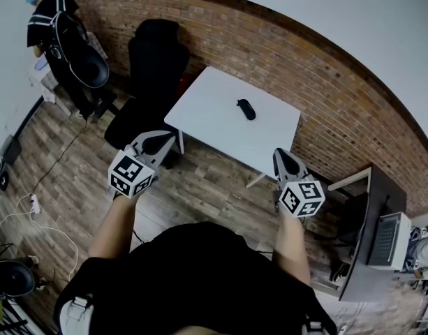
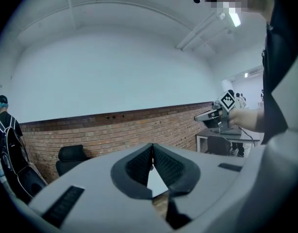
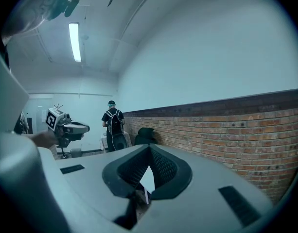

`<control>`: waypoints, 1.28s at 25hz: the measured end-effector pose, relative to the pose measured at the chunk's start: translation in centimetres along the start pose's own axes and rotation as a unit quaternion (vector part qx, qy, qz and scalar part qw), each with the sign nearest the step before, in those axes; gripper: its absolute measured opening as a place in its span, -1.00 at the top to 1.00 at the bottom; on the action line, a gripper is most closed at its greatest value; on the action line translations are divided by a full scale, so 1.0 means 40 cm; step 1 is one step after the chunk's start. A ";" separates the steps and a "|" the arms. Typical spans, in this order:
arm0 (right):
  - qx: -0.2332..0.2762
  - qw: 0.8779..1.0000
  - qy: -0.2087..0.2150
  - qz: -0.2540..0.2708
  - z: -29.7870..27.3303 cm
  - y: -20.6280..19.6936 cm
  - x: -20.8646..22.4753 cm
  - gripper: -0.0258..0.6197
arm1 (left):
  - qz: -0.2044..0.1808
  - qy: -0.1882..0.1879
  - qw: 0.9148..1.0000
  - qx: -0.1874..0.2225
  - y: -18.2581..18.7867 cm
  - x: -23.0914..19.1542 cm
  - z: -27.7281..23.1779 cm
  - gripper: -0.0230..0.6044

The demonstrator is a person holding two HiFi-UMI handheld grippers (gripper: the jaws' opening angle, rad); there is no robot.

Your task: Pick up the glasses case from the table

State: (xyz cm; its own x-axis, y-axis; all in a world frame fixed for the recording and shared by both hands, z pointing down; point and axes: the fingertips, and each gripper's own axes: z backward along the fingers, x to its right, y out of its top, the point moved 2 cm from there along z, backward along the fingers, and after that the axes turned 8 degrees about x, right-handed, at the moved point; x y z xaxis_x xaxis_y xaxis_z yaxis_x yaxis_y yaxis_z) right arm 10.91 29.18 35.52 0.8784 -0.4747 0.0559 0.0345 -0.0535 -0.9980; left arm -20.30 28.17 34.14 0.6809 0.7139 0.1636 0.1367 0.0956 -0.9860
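You are holding the left gripper out at about 11 o'clock from your body and the right gripper at about 1 o'clock, both hanging over the wooden floor, just short of the white table. In the left gripper view its ribbed fingers are meeting at the tips with nothing between them. In the right gripper view the fingers are likewise pressing together on nothing. The table is standing at 12 o'clock, between the lines of your two grippers. The black glasses case is lying flat on it, at about 1 o'clock from the tabletop's middle, well apart from both grippers and nearer the right one. A dark desk carrying a laptop is sitting at 3 o'clock from your right gripper. A black office chair is standing just beside the table at its 10 o'clock. Behind both, the brick wall is curving across, and far off at 10 o'clock a person wearing a backpack is standing.
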 end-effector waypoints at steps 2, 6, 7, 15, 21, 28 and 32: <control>-0.002 1.000 -0.002 0.001 0.005 -0.001 -0.010 0.87 | 0.000 -0.004 1.000 0.000 -0.001 -0.001 0.005 0.89; -0.006 1.000 -0.007 0.003 0.016 -0.005 -0.015 0.87 | -0.001 -0.010 1.000 0.001 -0.001 -0.002 0.008 0.89; -0.007 1.000 -0.008 0.002 0.018 -0.008 -0.014 0.87 | 0.000 -0.011 1.000 0.000 -0.005 -0.002 0.008 0.89; -0.006 1.000 -0.018 -0.003 0.013 -0.026 0.031 0.87 | 0.002 -0.016 1.000 -0.016 -0.036 0.008 -0.017 0.89; -0.007 1.000 -0.016 -0.006 -0.014 -0.042 0.088 0.87 | -0.006 -0.006 1.000 -0.020 -0.029 -0.012 -0.069 0.89; -0.006 1.000 -0.014 -0.005 -0.066 -0.040 0.172 0.87 | -0.010 0.002 1.000 -0.024 -0.028 -0.031 -0.143 0.89; -0.011 1.000 -0.011 -0.004 -0.100 -0.036 0.214 0.87 | -0.016 0.012 1.000 -0.021 -0.022 -0.043 -0.173 0.89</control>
State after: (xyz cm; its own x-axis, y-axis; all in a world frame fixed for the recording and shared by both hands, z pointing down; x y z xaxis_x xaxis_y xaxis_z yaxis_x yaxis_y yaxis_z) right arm 16.47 21.66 37.56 0.8886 -0.4543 0.0629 0.0317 -0.0760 -0.9966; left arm -16.63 22.06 34.95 0.6931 0.6937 0.1960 0.1889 0.0876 -0.9781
